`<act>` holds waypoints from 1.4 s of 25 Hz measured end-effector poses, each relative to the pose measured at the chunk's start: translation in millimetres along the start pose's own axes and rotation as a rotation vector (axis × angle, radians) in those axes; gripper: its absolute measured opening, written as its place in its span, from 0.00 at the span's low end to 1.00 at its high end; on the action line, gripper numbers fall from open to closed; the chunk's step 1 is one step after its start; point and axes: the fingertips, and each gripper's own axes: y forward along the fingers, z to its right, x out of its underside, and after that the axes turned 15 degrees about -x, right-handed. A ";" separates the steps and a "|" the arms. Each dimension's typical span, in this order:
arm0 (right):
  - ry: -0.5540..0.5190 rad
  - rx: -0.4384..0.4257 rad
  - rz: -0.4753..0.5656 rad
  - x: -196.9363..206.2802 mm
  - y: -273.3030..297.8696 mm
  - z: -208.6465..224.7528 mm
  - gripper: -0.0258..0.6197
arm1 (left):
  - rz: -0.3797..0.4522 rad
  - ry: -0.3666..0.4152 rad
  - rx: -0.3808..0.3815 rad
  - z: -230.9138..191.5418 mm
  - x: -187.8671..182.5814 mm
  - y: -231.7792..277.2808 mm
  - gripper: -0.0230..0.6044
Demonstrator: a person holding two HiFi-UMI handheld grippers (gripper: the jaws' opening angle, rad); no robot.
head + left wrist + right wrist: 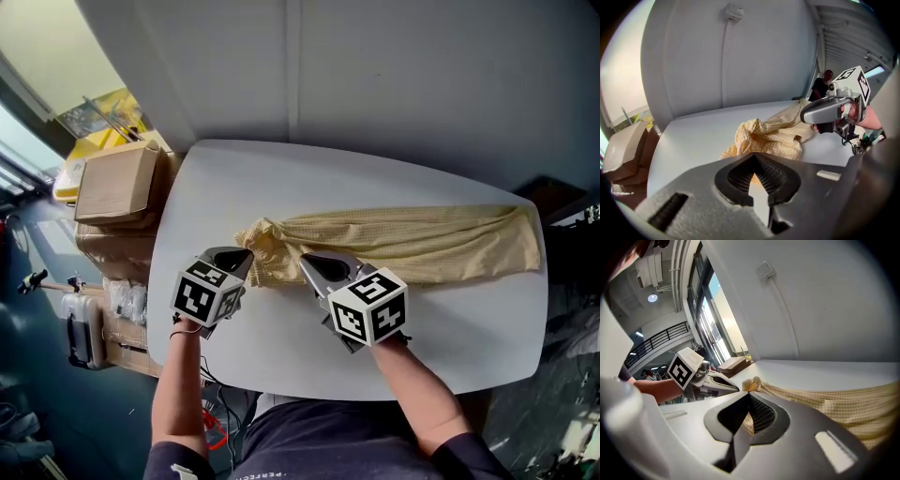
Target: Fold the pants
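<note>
Pale yellow checked pants point(403, 246) lie stretched across the white table point(281, 178), their left end bunched into a lump point(262, 246). My left gripper point(247, 254) is shut, its tip at the left side of that lump. My right gripper point(303, 257) is also shut, its tip at the near edge of the cloth just right of the lump. In the left gripper view the shut jaws point(755, 157) point at the crumpled pants point(773, 133), and the right gripper point(806, 116) shows beyond. The right gripper view shows its shut jaws point(749, 394) at the pants point(843, 404). Whether either pinches fabric is not visible.
A cardboard box point(117, 183) and wrapped packages stand on the floor left of the table. A grey wall runs behind the table's far edge. A person point(820, 86) stands far off in the left gripper view. Bare tabletop point(469, 337) lies in front of the pants.
</note>
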 end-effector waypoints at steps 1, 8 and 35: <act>-0.004 -0.009 -0.012 1.7 8.0 -4.1 0.04 | 0.005 0.015 0.019 1.6 -1.2 2.3 0.03; -0.030 -0.055 -0.101 21.8 57.8 -23.2 0.15 | 0.008 0.079 0.068 -2.5 -7.7 18.5 0.08; -0.235 0.078 -0.390 68.3 105.2 -11.3 0.19 | -0.051 0.032 0.057 -40.0 5.0 16.5 0.20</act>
